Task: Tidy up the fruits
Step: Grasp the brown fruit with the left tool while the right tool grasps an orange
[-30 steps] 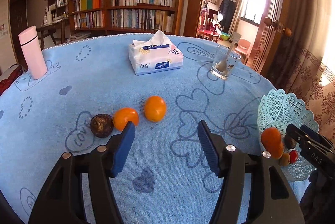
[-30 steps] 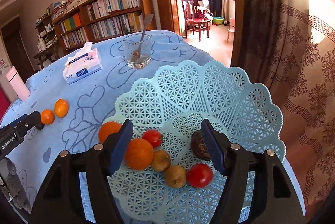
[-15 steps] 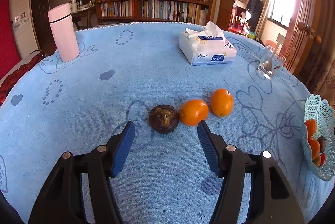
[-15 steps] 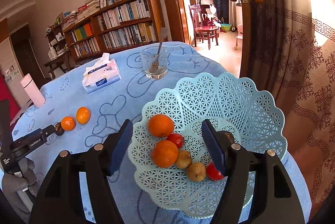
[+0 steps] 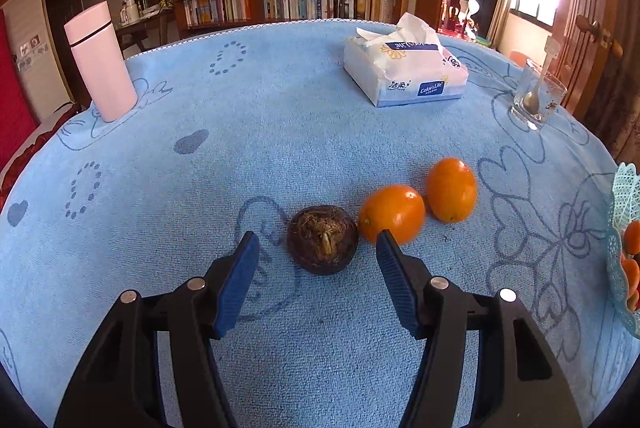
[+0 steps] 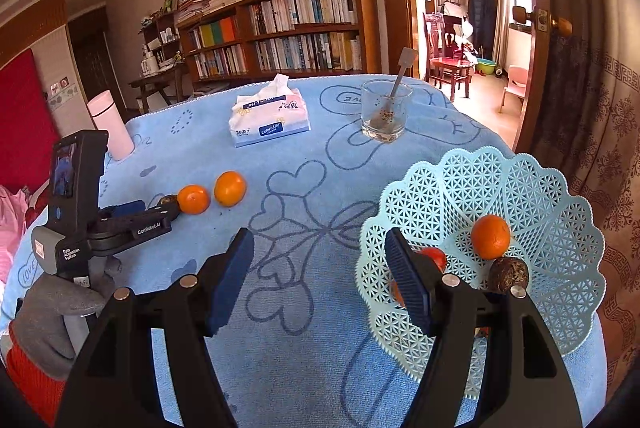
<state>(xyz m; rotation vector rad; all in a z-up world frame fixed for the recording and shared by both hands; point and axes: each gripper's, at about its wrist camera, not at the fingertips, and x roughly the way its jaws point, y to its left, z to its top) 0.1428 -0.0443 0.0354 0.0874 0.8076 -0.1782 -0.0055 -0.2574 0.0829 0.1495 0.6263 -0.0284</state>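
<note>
A dark brown fruit [image 5: 322, 244] lies on the blue tablecloth [image 5: 280, 131] between the left gripper's [image 5: 318, 252] parted jaws, which have just closed slightly without touching it. Two oranges [image 5: 392, 214] sit beside it. The lattice basket [image 6: 540, 195] holds an orange, a brown fruit and red ones. The right gripper [image 6: 320, 252] hangs open and empty over the basket's edge.

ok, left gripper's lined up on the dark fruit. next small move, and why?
Probably ease the left gripper forward and down so its fingers straddle the dark brown fruit. The fruit sits just past the open fingertips, untouched, and close beside the nearer orange.
</note>
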